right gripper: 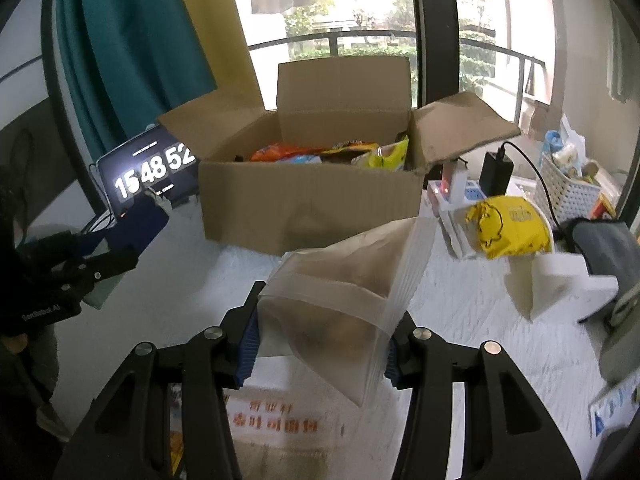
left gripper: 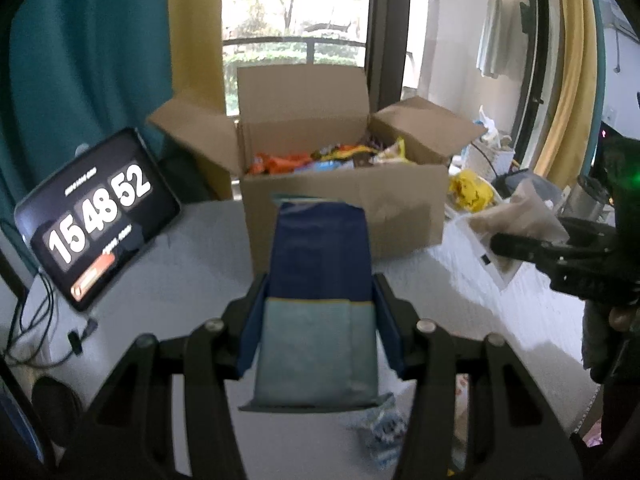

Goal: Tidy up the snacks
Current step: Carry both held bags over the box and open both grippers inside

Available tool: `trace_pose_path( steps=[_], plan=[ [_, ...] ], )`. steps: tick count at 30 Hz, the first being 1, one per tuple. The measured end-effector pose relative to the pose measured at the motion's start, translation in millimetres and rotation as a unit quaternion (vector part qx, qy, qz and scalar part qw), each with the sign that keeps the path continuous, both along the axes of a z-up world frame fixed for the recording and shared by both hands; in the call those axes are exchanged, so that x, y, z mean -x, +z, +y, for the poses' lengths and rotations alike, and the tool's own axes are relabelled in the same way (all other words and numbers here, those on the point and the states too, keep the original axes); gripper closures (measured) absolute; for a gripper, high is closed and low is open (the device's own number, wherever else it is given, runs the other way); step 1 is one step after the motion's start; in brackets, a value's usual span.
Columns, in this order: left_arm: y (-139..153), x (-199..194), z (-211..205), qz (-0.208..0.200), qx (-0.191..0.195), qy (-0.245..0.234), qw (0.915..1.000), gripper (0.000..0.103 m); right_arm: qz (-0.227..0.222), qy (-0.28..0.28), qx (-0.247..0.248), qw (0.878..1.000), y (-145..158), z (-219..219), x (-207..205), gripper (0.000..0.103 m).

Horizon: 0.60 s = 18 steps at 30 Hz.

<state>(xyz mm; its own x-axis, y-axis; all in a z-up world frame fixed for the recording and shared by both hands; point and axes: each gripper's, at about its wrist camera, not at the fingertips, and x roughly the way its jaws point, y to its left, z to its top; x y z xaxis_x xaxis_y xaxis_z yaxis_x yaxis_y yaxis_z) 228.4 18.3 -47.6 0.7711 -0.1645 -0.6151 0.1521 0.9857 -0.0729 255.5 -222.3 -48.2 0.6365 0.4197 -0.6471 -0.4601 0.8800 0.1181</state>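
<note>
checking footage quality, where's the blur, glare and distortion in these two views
Left wrist: window blown out; the blue packet in the left gripper looks soft; fisheye bends the curtains. Right wrist: backlit window overexposed; the clear bag in the right gripper smeared; cardboard box front shaded; clock tablet readable.

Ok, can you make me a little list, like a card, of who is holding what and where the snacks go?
left gripper: shut on the blue packet, held up in front of the box
right gripper: shut on the clear zip bag, something brownish inside
cardboard box: open, flaps up, on the white table
in the box: orange and yellow snack packs
tablet: left of the box, showing 15 48 52
yellow packet: lying right of the box
</note>
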Motion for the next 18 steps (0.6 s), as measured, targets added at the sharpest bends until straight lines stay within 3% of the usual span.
trace_pose_path(
  steps=[18],
  plan=[
    [37, -64, 1, -0.062, -0.015, -0.001, 0.9980, 0.051, -0.028, 0.010, -0.016, 0.999, 19, 14, -60, 0.051]
  ],
)
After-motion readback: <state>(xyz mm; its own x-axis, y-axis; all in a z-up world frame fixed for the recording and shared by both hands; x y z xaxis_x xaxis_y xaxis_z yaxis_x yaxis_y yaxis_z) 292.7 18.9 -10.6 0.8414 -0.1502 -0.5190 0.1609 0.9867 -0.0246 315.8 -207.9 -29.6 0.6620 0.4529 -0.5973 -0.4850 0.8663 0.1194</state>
